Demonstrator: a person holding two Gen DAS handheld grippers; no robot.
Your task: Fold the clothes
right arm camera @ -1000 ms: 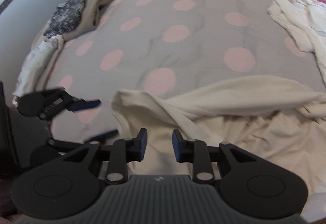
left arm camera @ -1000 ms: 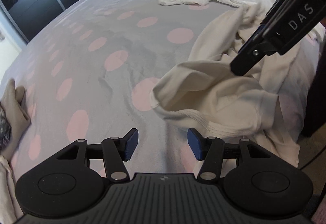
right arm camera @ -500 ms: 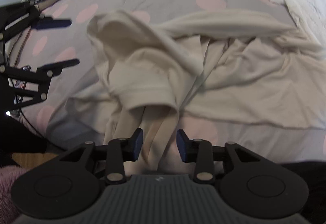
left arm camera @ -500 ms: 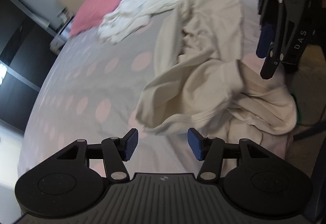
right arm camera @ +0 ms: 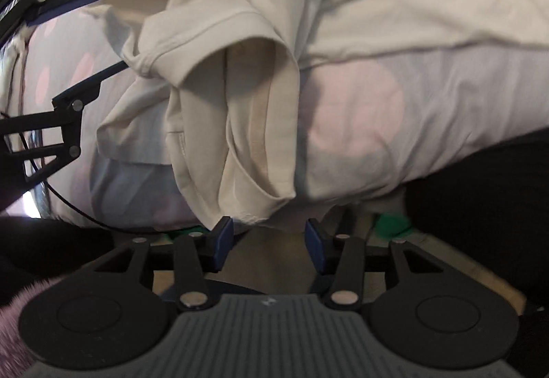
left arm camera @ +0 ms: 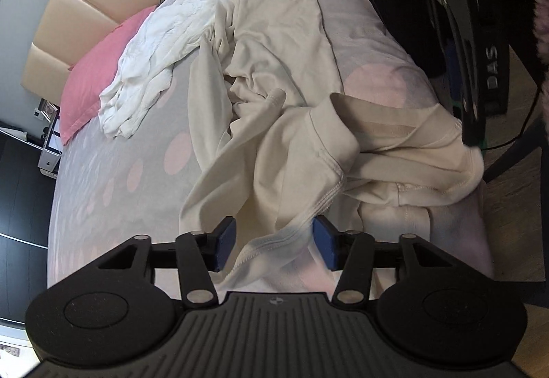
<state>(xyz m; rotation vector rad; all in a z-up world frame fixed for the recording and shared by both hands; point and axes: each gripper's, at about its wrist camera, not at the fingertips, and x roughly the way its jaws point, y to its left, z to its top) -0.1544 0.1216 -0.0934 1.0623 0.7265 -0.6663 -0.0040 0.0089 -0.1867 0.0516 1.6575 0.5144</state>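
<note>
Cream shirt (left arm camera: pixel 274 151) hem between parted left gripper (left arm camera: pixel 274 247); right gripper (right arm camera: pixel 267 240) parted, blurred.

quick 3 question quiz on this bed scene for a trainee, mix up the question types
1. True or false: the left gripper is shut on the cream shirt.
2. Multiple choice: the white garment lies A) on the floor, B) beside the pink pillow, C) in a basket.
3. Fill in: the right gripper points at the shirt part hanging over the bed's ____.

Key
1. False: its jaws are open, with the hem lying between the pads.
2. B
3. edge
</note>
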